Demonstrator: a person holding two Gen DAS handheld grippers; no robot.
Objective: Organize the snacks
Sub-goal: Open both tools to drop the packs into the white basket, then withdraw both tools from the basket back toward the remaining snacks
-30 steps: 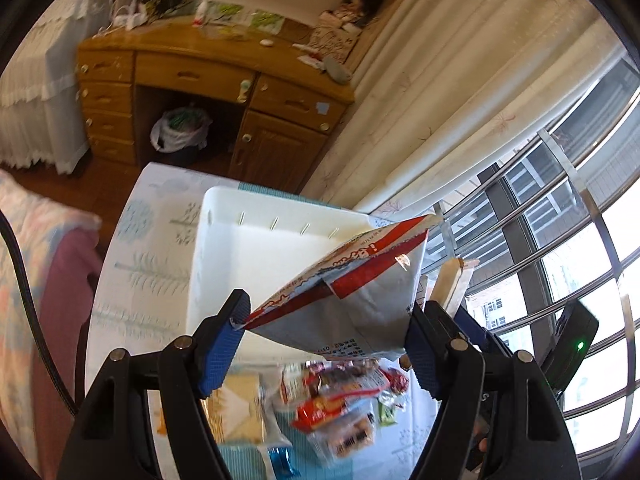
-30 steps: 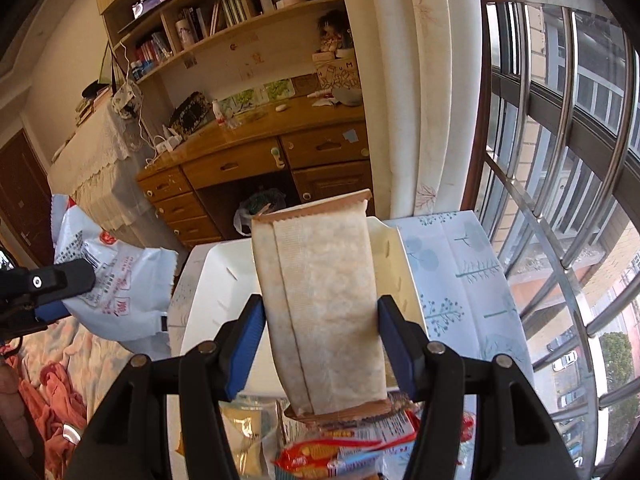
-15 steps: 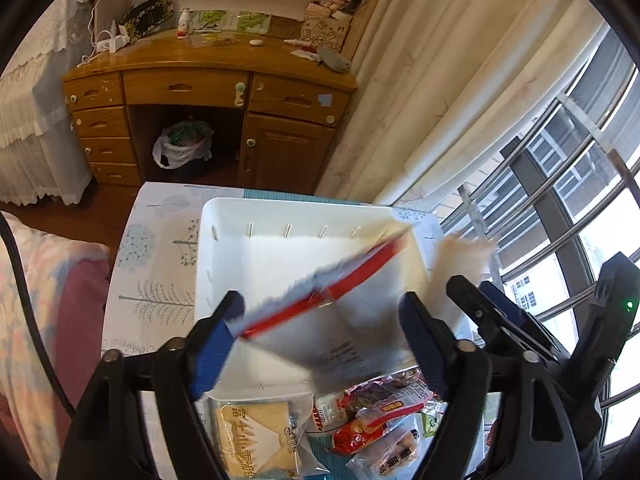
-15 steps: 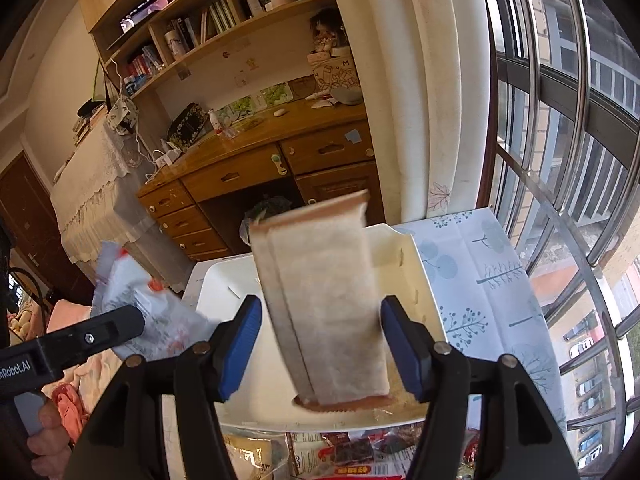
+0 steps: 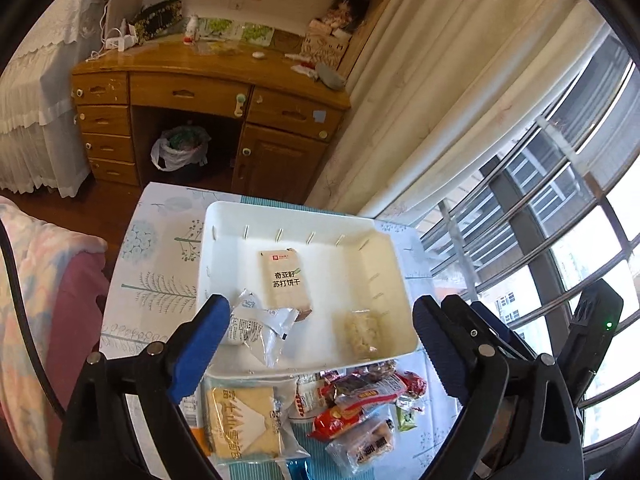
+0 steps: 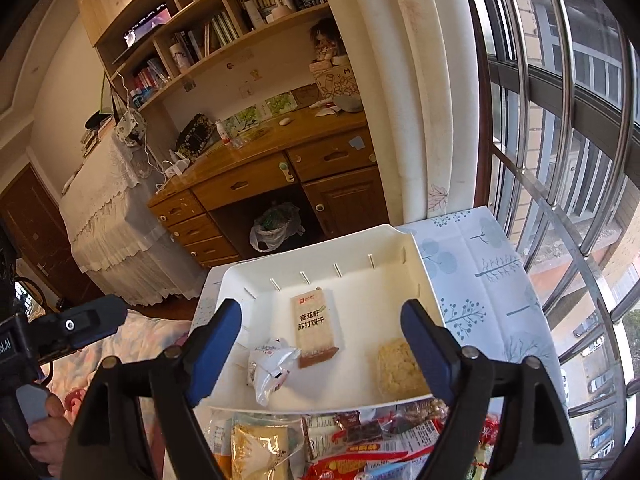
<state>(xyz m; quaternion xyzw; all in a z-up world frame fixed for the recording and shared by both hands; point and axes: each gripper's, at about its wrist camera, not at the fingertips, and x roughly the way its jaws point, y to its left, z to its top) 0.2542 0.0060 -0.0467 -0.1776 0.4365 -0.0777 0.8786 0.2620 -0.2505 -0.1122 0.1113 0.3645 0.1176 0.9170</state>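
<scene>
— Hovering with both grippers spread wide and holding nothing: left gripper [image 5: 320, 340], right gripper [image 6: 322, 340]. Placing looks finished.

— Where are the snacks?

— Three lie in the white tray [image 5: 292, 216], mid-frame; the snack pile [image 5: 352, 404] waits along the bottom edge. Next move, probably: drop down and pinch another packet.

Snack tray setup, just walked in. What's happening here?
A person with a handheld gripper in each hand is sorting snacks into a white tray on a small table. Both the left gripper and the right gripper are open and hold nothing, hovering over the tray's near edge. Three items lie in the tray: a beige cracker pack, a crumpled silver packet and a pale rice-cake pack. A pile of unsorted snacks sits on the table in front of the tray.
</scene>
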